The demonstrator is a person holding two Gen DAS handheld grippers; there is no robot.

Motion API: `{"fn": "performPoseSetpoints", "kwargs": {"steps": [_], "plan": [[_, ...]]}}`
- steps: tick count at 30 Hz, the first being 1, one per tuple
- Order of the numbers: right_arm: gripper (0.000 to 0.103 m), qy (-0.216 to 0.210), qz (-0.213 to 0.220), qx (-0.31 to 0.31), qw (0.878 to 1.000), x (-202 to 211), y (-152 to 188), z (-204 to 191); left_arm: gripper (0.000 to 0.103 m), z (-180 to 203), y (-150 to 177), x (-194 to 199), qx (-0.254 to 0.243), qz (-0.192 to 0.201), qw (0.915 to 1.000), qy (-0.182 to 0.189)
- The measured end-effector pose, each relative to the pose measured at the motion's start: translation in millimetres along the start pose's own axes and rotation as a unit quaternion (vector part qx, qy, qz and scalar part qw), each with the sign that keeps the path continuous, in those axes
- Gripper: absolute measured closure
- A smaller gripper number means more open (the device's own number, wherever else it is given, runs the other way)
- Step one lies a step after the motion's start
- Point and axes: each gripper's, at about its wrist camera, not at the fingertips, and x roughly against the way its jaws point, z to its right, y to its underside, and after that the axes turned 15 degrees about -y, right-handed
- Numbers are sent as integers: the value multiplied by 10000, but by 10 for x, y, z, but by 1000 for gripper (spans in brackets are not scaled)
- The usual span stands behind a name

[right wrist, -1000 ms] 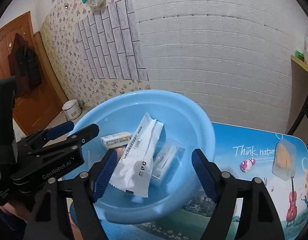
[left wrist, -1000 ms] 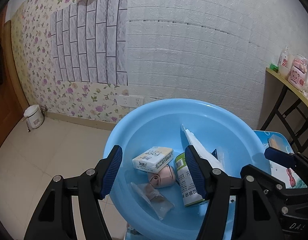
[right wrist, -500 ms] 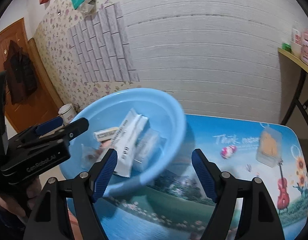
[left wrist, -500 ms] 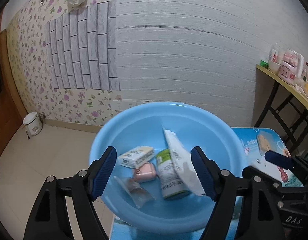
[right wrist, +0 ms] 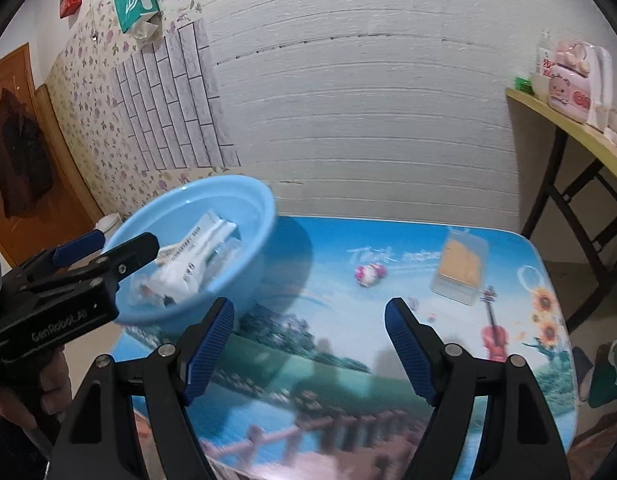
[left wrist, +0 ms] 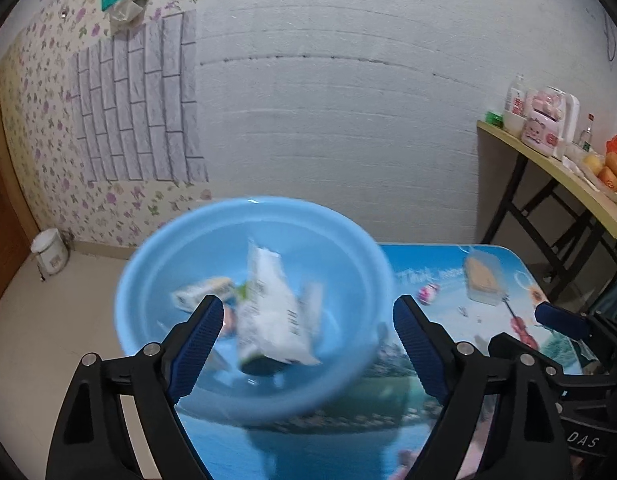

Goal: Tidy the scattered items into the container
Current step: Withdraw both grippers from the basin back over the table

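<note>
Here, left claw (left wrist: 304, 332) marked "GenRobot.AI" spread wide, right claw (right wrist: 308, 336) released, table (right wrist: 348, 340) print reading "Think nature", blue basin (right wrist: 244, 240) holding packets.

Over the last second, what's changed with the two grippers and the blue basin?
Both grippers have pulled back from the blue basin: the left gripper was right over it, and the right gripper now faces the table toward the clear packet. Nothing was grabbed or released. Both remain open, and the white pouch and other items are still in the basin.
</note>
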Motion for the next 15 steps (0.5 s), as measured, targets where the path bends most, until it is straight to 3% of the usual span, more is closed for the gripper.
{"fn": "performPoseSetpoints", "kwargs": {"steps": [15], "plan": [[20,464,102,-477,9977,641,327,628,16,780,251,272,-474,-82,9980,414]]}}
